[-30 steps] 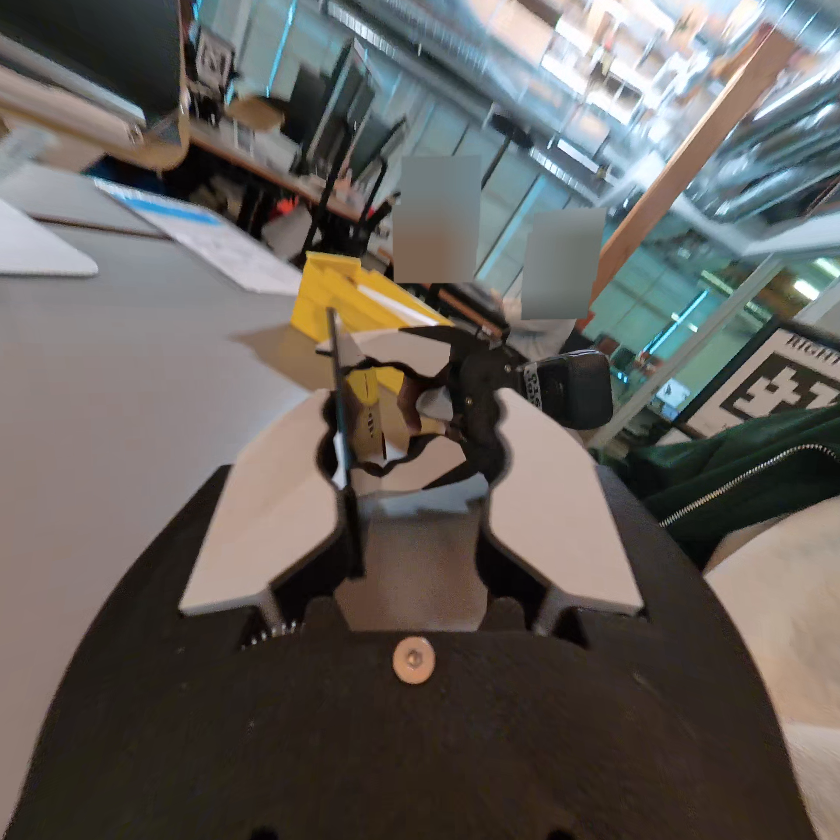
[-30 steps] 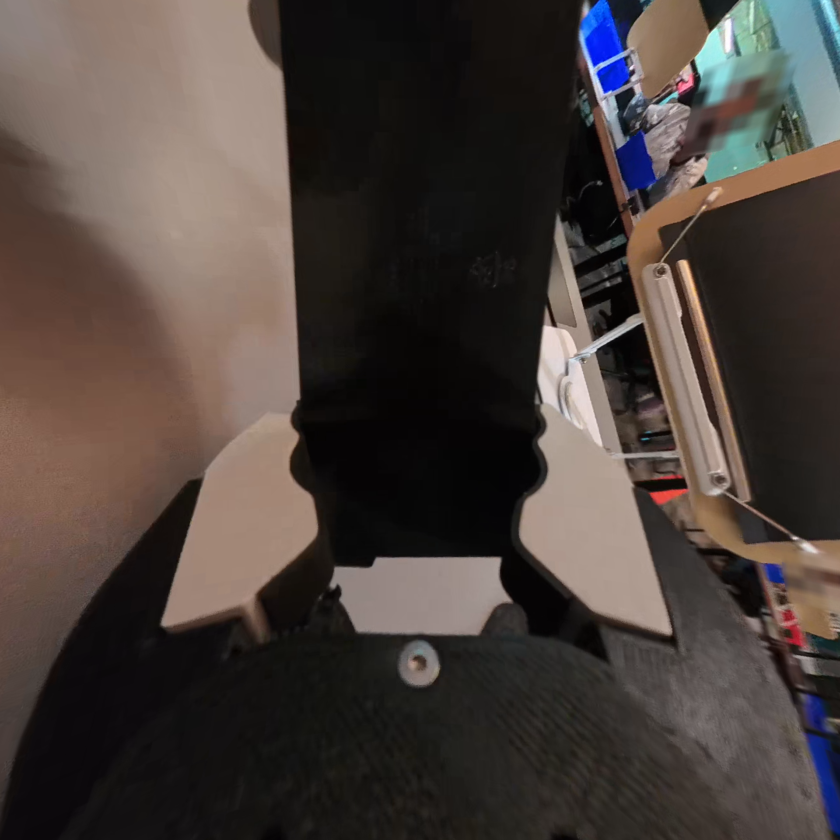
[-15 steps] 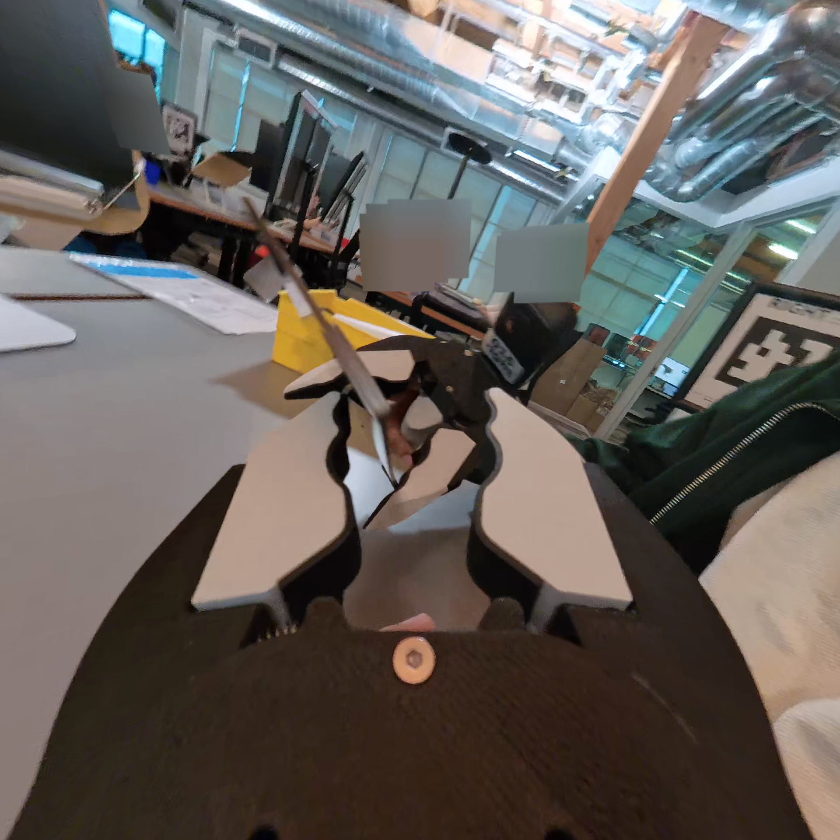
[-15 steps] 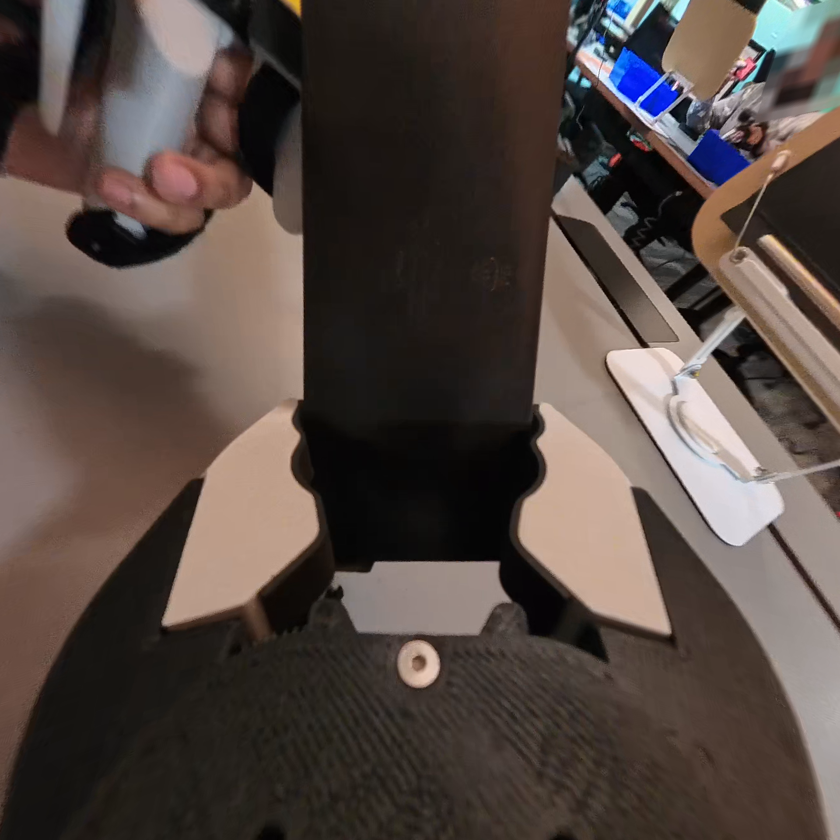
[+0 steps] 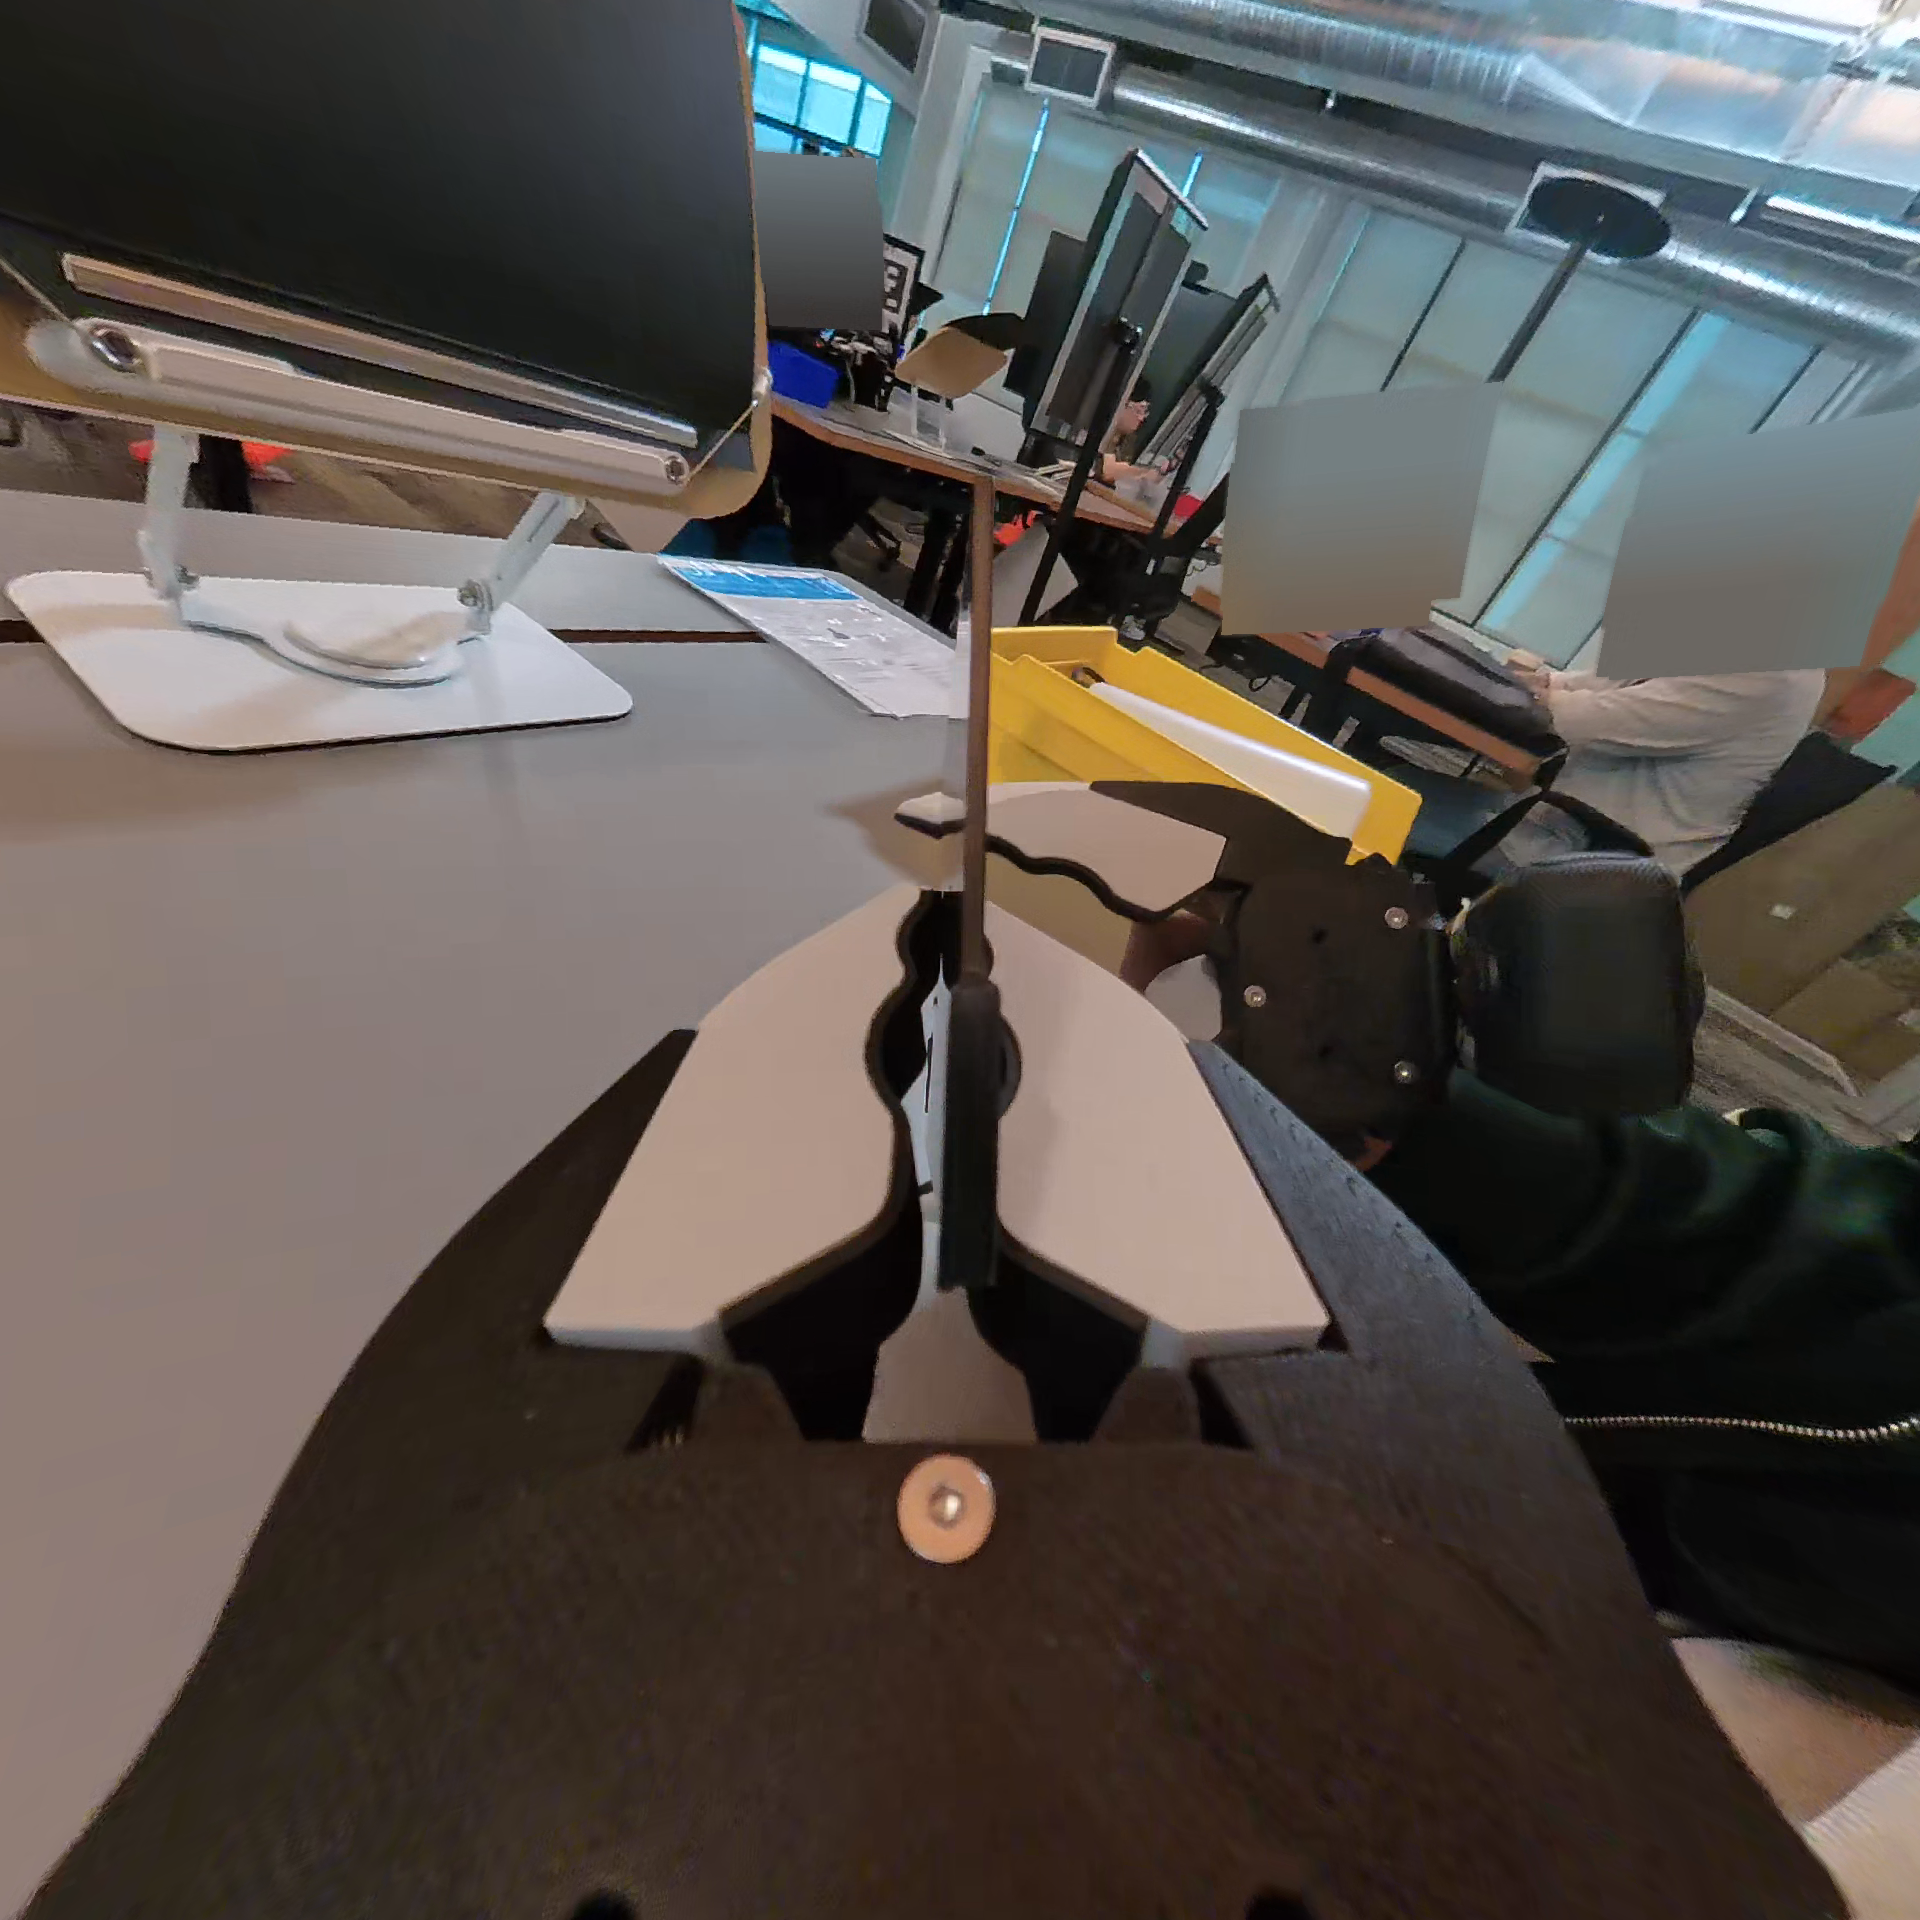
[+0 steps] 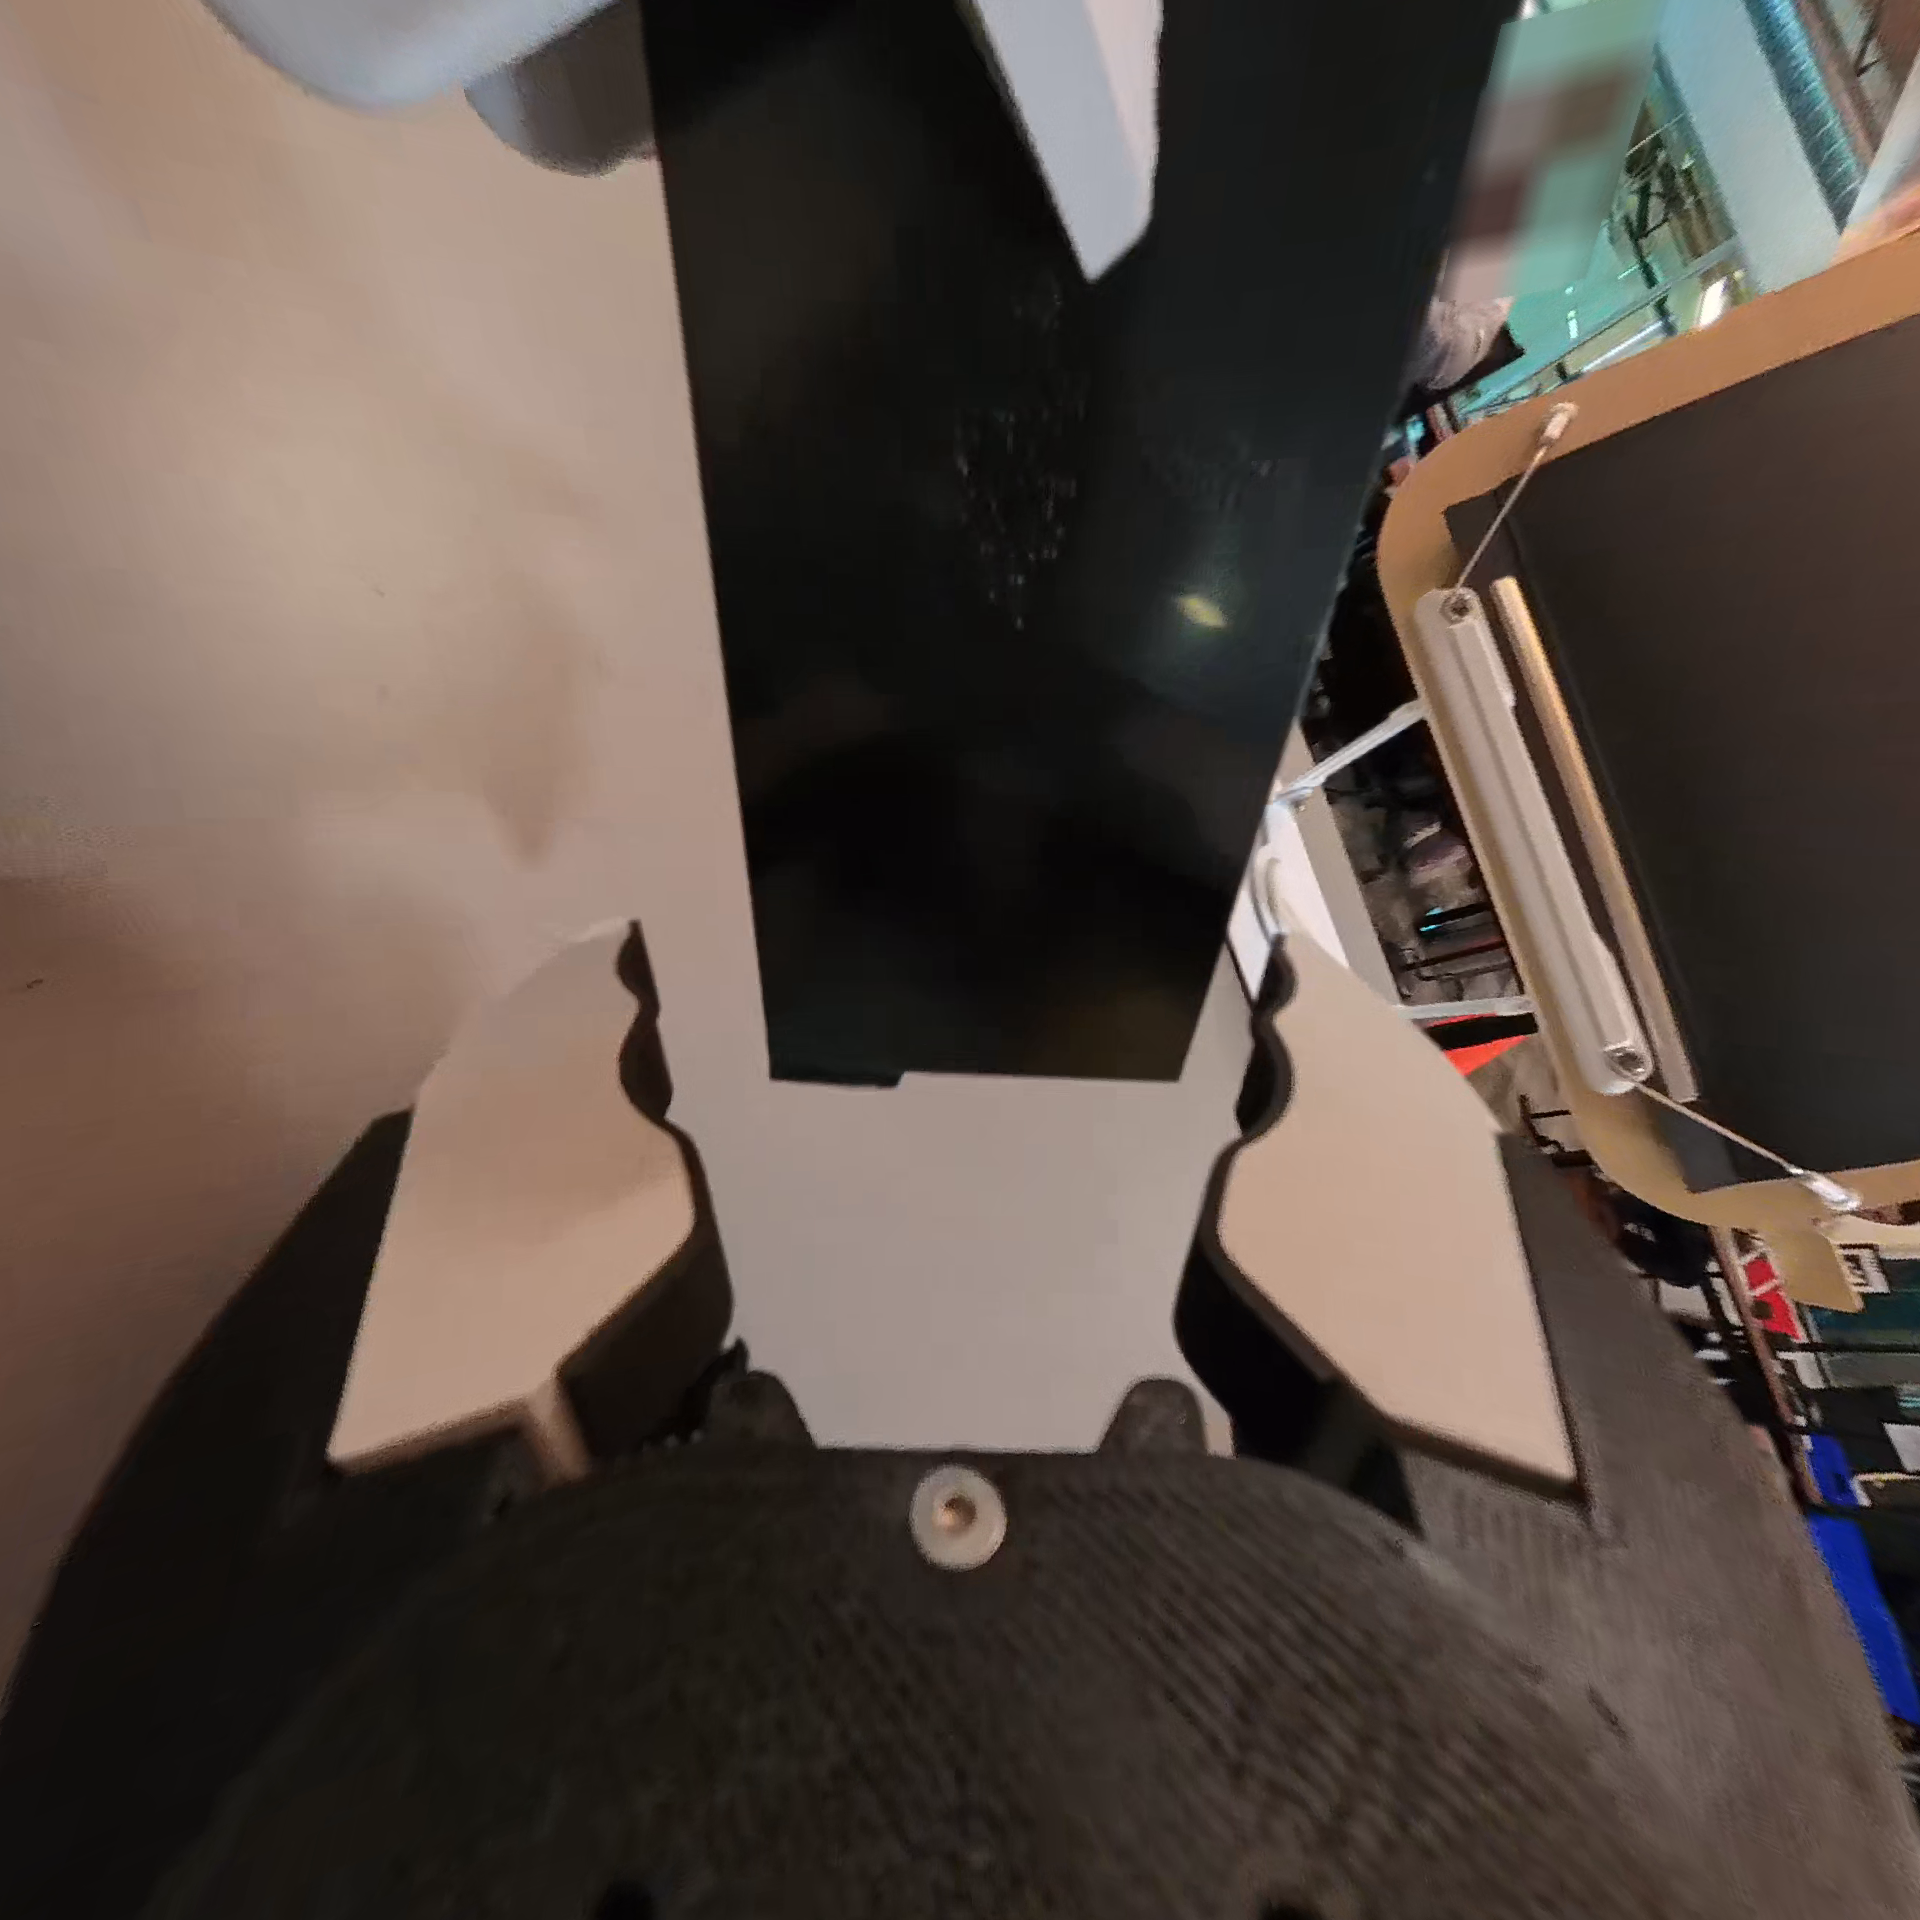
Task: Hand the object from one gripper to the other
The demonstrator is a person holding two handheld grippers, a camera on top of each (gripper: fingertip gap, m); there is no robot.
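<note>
Left claw (image 5: 951, 1039) pinches the flat black object (image 5: 972, 935) edge-on, long axis running straight out past its fingertips. Right claw (image 6: 951, 1023) stands wide; the object's near end sits between its fingers, untouched. Judged: right should back straight off.

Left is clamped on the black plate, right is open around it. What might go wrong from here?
The left gripper pinches the thin black plate only by one end, so the long free part may pivot or slip. The open right gripper brackets the plate; withdrawing crooked may knock it loose onto the grey table.
</note>
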